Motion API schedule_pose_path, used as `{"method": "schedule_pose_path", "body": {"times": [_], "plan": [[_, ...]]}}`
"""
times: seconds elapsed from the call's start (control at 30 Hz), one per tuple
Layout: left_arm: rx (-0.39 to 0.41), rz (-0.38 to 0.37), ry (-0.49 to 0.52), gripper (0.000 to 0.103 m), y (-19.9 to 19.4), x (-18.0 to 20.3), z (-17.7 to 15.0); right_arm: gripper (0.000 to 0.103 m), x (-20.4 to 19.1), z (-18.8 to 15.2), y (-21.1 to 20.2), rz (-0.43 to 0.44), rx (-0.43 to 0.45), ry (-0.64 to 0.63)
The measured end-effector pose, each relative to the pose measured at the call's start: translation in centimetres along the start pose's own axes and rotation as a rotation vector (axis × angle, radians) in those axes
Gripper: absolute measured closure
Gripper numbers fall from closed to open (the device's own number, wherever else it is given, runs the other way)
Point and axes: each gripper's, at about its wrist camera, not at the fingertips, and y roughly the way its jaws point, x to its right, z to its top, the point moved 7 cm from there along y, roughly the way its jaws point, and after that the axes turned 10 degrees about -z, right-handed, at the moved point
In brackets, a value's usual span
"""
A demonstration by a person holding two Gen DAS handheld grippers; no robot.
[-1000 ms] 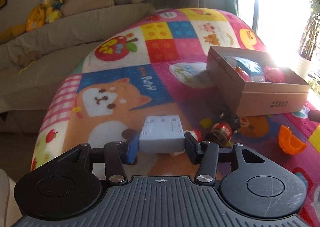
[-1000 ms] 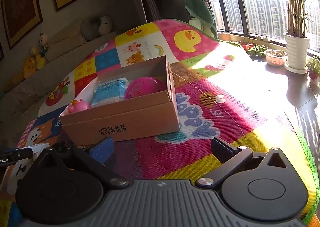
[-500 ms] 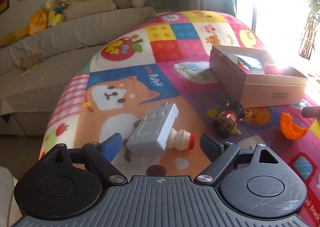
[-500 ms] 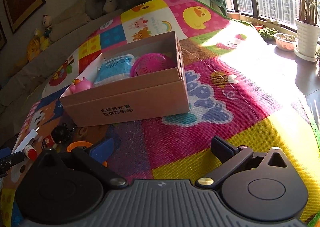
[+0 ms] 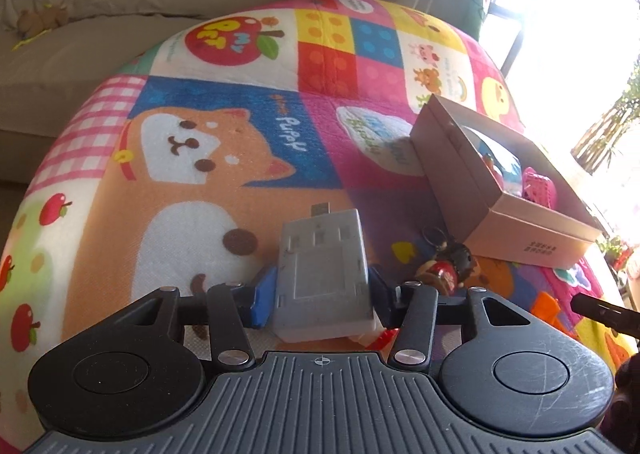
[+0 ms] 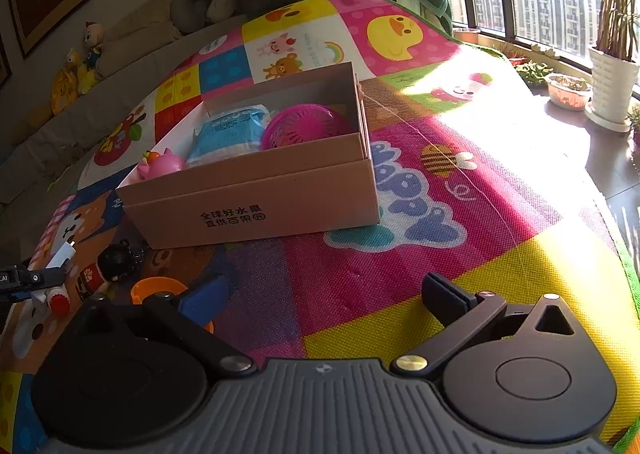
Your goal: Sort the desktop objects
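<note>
My left gripper (image 5: 322, 296) is shut on a grey plug adapter (image 5: 322, 274), its metal prong pointing away; it also shows in the right wrist view (image 6: 60, 256). A small white bottle with a red cap (image 6: 56, 300) lies just beneath it. A doll keychain (image 5: 446, 264) and an orange cup (image 6: 160, 288) lie in front of the cardboard box (image 6: 256, 210). The box holds a pink duck (image 6: 162, 166), a blue packet (image 6: 230, 132) and a pink basket (image 6: 304, 124). My right gripper (image 6: 324, 300) is open and empty over the mat.
A colourful cartoon play mat (image 5: 224, 158) covers the table. A grey sofa (image 5: 80, 34) with plush toys stands behind. Potted plants (image 6: 612, 94) stand on the window ledge at the right.
Half a second ago my left gripper was open with the adapter lying on the mat; now it has closed on the adapter. My right gripper has pulled back slightly from the box.
</note>
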Motion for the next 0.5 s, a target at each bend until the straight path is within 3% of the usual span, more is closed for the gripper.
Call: {"method": "schedule_pose_path", "body": {"times": [0.13,0.23,0.37,0.5], "plan": [[0.009,-0.073,0.136,0.049,-1.6,4.2,-1.2,0.0,0.0,0.0,0.0,0.0,0.0,0.0],[0.053,-0.074,0.204,0.049,-3.0,5.6,-0.8,0.0,0.0,0.0,0.0,0.0,0.0,0.0],[0.1,0.031,0.204,0.049,-3.2,3.7,1.1,0.0,0.0,0.0,0.0,0.0,0.0,-0.001],[0.081,0.173,0.24,0.049,-1.8,0.9,1.7,0.0,0.0,0.0,-0.1,-0.002,0.0,-0.005]]}}
